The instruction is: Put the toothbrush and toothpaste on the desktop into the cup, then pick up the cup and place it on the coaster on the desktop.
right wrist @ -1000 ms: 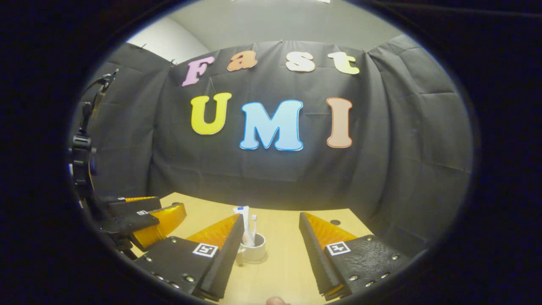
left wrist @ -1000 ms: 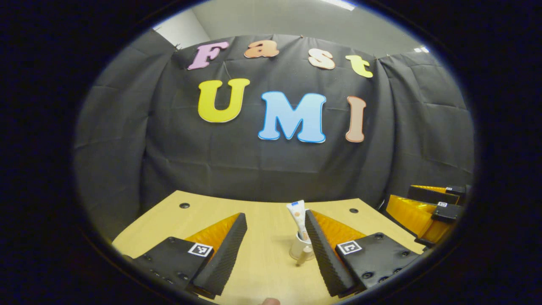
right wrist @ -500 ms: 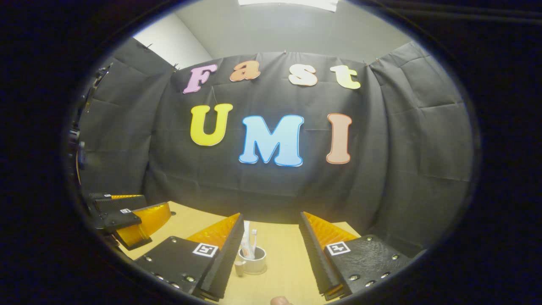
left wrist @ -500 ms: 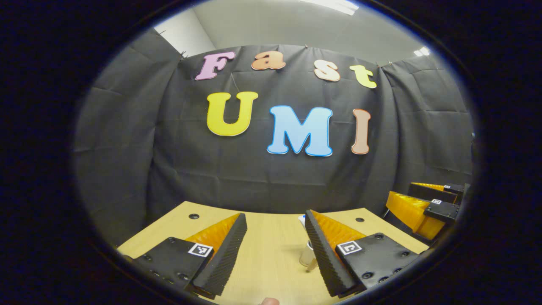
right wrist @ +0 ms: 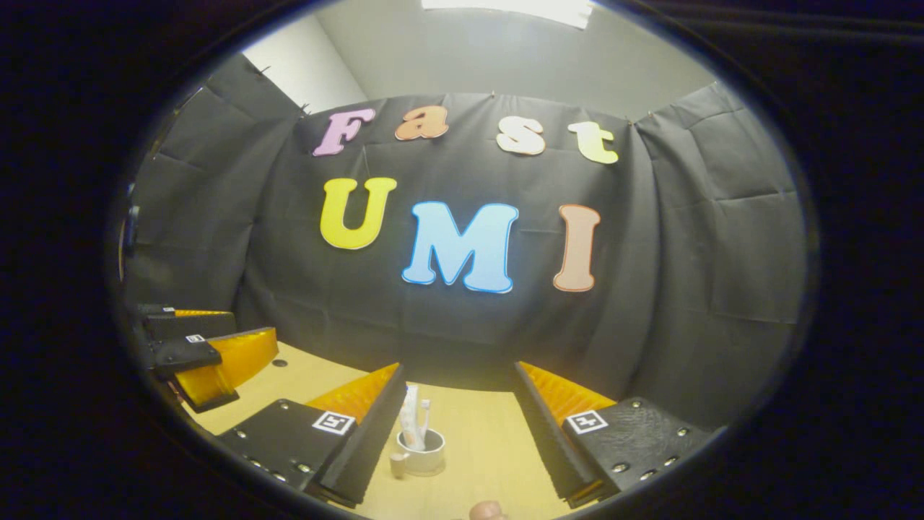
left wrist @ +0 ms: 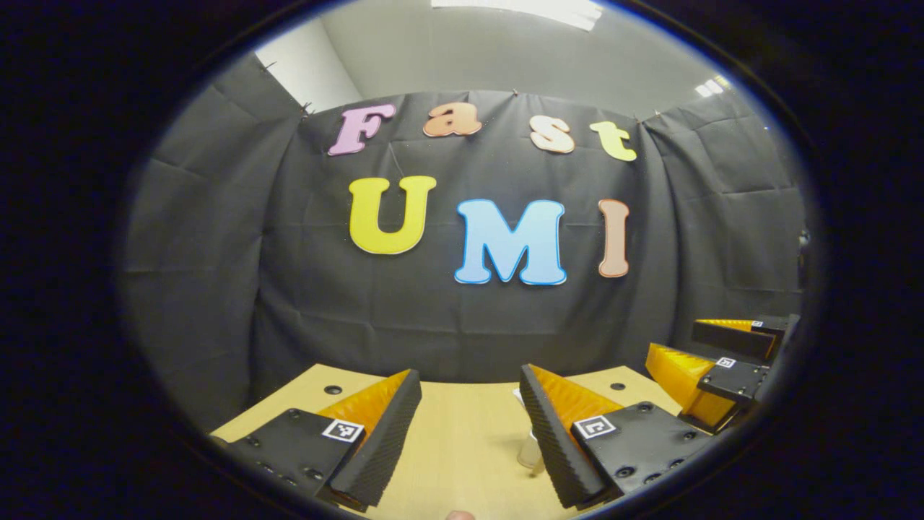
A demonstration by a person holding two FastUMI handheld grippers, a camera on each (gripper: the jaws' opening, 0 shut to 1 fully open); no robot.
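A white cup (right wrist: pixel 422 460) with a handle stands on the wooden desktop (right wrist: pixel 487 440), holding the toothpaste tube (right wrist: pixel 409 426) and the toothbrush (right wrist: pixel 425 417) upright. My right gripper (right wrist: pixel 458 368) is open, with the cup low between its fingers, close to the left one and untouched. In the left gripper view the cup (left wrist: pixel 528 453) peeks out beside the right finger, mostly hidden by it. My left gripper (left wrist: pixel 469 375) is open and holds nothing. I cannot tell whether a coaster lies under the cup.
The other gripper (left wrist: pixel 722 361) hangs at the right edge of the left gripper view, and the left one (right wrist: pixel 206 354) at the left edge of the right gripper view. Small round holes (left wrist: pixel 333 389) mark the desktop's far corners. The black cloth wall stands behind the desk.
Both views have tilted upward and drawn back, so the cup sits lower in each. Both grippers stay open. The cup with its contents has not moved.
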